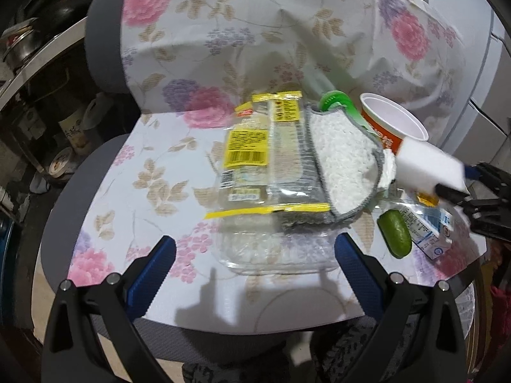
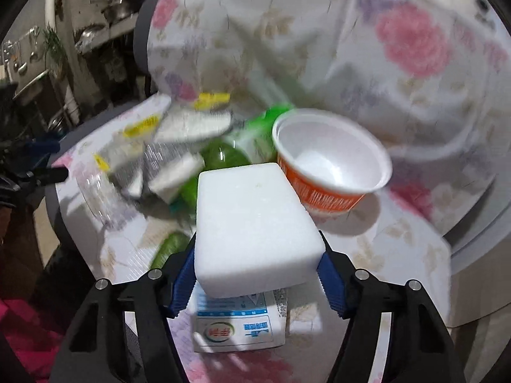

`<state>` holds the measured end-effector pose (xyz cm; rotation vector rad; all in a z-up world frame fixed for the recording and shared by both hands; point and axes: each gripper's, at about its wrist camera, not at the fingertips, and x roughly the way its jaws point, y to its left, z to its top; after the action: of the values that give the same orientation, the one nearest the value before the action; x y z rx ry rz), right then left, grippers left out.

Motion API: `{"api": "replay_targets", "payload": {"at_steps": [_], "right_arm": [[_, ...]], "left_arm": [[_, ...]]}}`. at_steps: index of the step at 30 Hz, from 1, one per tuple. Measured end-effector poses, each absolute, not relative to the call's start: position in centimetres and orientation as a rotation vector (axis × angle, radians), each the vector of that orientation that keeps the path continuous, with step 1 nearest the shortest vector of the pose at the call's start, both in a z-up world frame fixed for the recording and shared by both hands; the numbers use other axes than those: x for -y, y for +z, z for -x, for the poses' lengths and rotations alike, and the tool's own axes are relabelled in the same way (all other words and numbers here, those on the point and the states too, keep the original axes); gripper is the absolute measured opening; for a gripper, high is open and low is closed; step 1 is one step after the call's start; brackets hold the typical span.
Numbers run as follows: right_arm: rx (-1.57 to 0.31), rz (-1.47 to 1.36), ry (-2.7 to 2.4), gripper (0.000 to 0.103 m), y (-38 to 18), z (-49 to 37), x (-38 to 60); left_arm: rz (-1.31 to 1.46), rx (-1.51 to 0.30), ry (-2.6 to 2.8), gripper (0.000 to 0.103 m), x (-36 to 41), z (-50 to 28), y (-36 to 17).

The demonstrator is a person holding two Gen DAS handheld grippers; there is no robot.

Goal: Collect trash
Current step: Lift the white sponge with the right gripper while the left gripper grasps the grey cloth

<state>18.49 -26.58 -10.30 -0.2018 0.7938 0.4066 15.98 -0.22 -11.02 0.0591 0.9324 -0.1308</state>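
A chair seat under a floral cloth (image 1: 150,175) holds the trash. My right gripper (image 2: 257,245) is shut on a white foam block (image 2: 252,223), its blue pads pressing both sides; the block (image 1: 428,166) also shows at the right of the left wrist view. Behind it stands an orange paper bowl (image 2: 322,198), tilted. Under the block lies a small carton (image 2: 236,325). A green oval piece (image 1: 394,234) lies beside the carton. My left gripper (image 1: 255,242) is open over the near edge of a clear plastic wrapper (image 1: 252,153) with yellow labels, pads not touching it.
A white, grey-edged mop pad (image 1: 341,166) with a green handle (image 1: 335,99) lies across the wrapper. The grey chair back (image 1: 105,57) rises behind. Shelves with pots (image 1: 19,48) stand at the left, a white appliance (image 1: 491,111) at the right.
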Motion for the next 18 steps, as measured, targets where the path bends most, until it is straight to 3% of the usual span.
{"api": "replay_targets", "payload": {"at_steps": [9, 18], "right_arm": [[-0.599, 0.124, 0.17, 0.066, -4.6, -11.2, 26.1], [-0.611, 0.027, 0.067, 0.066, -5.5, -9.9, 28.6]], "left_arm": [[-0.02, -0.907, -0.176, 0.095, -0.4, -16.2, -10.6], [-0.058, -0.878, -0.375, 0.051, 6.3, -17.9, -10.5]]}}
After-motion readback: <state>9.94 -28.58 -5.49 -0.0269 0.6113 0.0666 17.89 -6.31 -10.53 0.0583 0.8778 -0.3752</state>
